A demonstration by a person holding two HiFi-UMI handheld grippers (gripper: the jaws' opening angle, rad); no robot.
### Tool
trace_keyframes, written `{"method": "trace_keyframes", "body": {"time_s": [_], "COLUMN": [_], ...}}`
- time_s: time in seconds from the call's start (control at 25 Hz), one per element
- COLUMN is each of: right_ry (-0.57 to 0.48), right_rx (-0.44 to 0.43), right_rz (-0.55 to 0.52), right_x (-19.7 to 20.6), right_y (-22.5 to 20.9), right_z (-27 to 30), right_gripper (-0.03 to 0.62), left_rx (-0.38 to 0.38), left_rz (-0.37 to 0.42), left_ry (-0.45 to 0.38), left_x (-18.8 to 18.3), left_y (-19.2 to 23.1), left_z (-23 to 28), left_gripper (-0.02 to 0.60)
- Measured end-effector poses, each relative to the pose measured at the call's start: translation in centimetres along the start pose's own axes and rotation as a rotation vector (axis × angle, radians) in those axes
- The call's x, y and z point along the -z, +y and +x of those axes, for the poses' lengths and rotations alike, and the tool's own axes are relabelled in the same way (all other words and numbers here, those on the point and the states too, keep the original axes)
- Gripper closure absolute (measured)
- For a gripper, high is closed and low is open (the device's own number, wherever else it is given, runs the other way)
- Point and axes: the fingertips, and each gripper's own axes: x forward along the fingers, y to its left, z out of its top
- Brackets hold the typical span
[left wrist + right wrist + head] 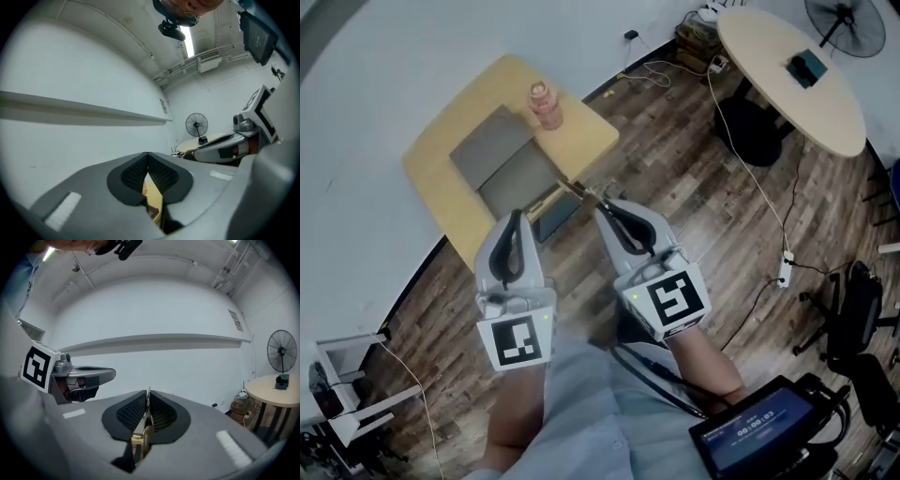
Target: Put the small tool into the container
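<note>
1. Custody of the small brass-coloured metal tool [142, 437] lies with the right gripper [147, 397]. Its black ribbed jaws are clenched flat on the tool, with a slim end sticking out past the tips. Pinching it by the body leaves that end free to lead the way down.
2. The tool is up in the air on the near side of the low yellow wooden table [586, 136] and is not yet in anything. From the head view it points roughly toward the flat grey rectangular container [492, 150] lying on the tabletop.
3. The left gripper [147, 157] has its jaws pressed together with nothing between them. It is held raised beside the right one, apparently just kept out of the way, since one gripper is enough to carry the tool.
4. A pinkish-orange plastic bottle [546, 103] stands upright at the far edge of the table, just beside the container. My guess is that the approach wants to come in from the near side, so the gripper does not swing close to the bottle.
5. As I judge it, the carry is under way, and lowering and letting go over the container are left to do.
</note>
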Motion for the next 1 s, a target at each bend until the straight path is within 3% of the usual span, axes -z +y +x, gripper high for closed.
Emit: {"method": "trace_keyframes", "body": {"time_s": [0.24, 0.52, 1.0], "right_ry": [-0.022, -0.026, 0.09], "right_rx": [-0.109, -0.216, -0.298], "right_rz": [-0.064, -0.117, -0.129], "right_x": [-2.5, -3.3, 0.9], "right_y": [-1.2, 0.0, 1.8], "right_z": [3.7, 8.9, 19.3], "right_gripper": [0.569, 0.569, 0.571], "left_rx": [-0.121, -0.235, -0.295], "left_rz": [0.014, 0.0, -0.082], "left_ry": [-0.049, -0.054, 0.018], "left_x": [-2.1, -1.5, 4.0], "left_y": [2.5, 6.9, 15.3], "left_z": [2.0, 2.5, 7.1], "left_gripper": [0.572, 0.572, 0.572]}}
